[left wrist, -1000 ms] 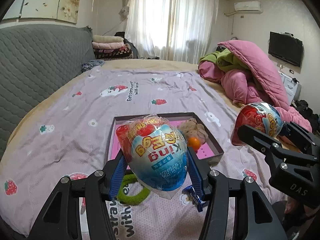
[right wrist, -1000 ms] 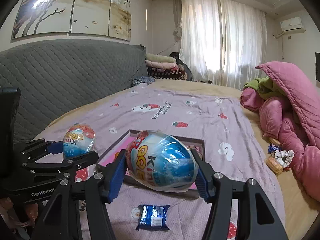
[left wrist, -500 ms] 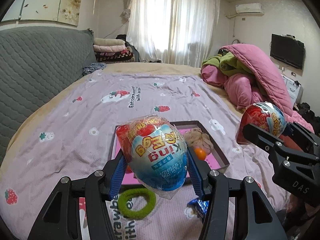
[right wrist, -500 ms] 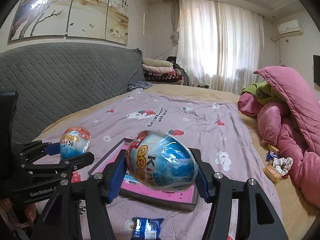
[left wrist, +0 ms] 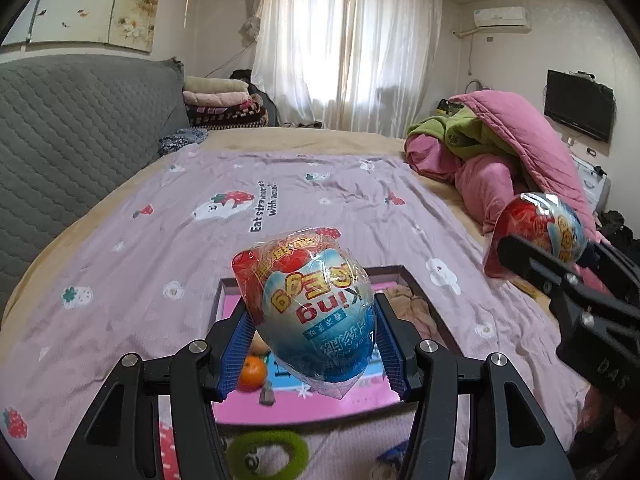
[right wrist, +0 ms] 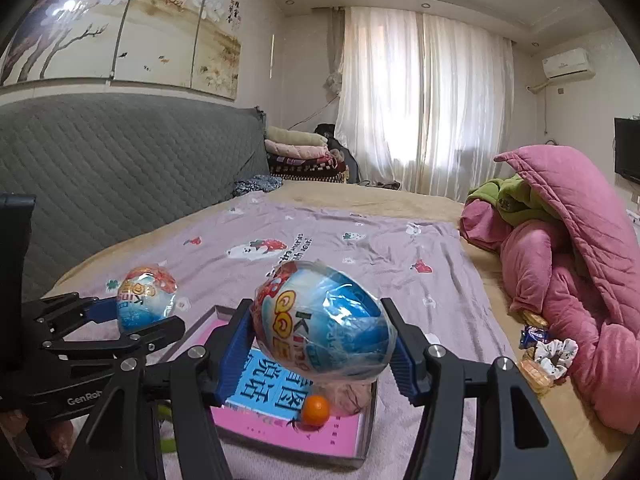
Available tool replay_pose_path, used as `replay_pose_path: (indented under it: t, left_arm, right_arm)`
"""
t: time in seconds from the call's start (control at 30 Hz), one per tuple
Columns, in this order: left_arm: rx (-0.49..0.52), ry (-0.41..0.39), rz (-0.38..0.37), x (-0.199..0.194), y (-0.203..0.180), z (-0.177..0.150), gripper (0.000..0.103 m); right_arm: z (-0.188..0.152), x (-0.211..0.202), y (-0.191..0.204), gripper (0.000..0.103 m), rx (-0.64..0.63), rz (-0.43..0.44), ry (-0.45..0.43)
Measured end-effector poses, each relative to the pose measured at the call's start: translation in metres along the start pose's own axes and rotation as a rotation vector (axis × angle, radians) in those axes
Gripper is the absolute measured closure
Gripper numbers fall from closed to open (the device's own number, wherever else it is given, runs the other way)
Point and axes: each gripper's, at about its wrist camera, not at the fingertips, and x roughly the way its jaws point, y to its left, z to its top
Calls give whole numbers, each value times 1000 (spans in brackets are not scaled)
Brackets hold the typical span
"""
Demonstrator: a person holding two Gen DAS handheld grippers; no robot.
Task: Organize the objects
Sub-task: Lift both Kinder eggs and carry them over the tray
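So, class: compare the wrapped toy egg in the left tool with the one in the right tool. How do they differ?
The left tool's egg stands nearly upright, red end up, its lettering upside down. The right tool's egg lies tilted sideways, red end to the left. Both are blue-and-red, plastic-wrapped, clamped between blue pads above the pink-lined box.

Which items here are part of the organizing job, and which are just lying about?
In the job:
- egg in left claw
- egg in right claw
- tray with orange ball and book
- green ring, probably

Lying about:
- pink quilt
- folded blankets
- snacks and scrunchie at bed edge, possibly next
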Motion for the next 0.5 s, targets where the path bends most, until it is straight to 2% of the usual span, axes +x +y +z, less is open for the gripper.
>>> replay_pose_path:
  t: [0.3,0.5]
  left_arm:
    - [-9,8,7,26,5,10,44]
    - [-7,36,11,48,8,3,44]
  right_arm:
    - [-5,22,-12,42,24,20,17]
    - [-11,38,-12,42,16,32,30]
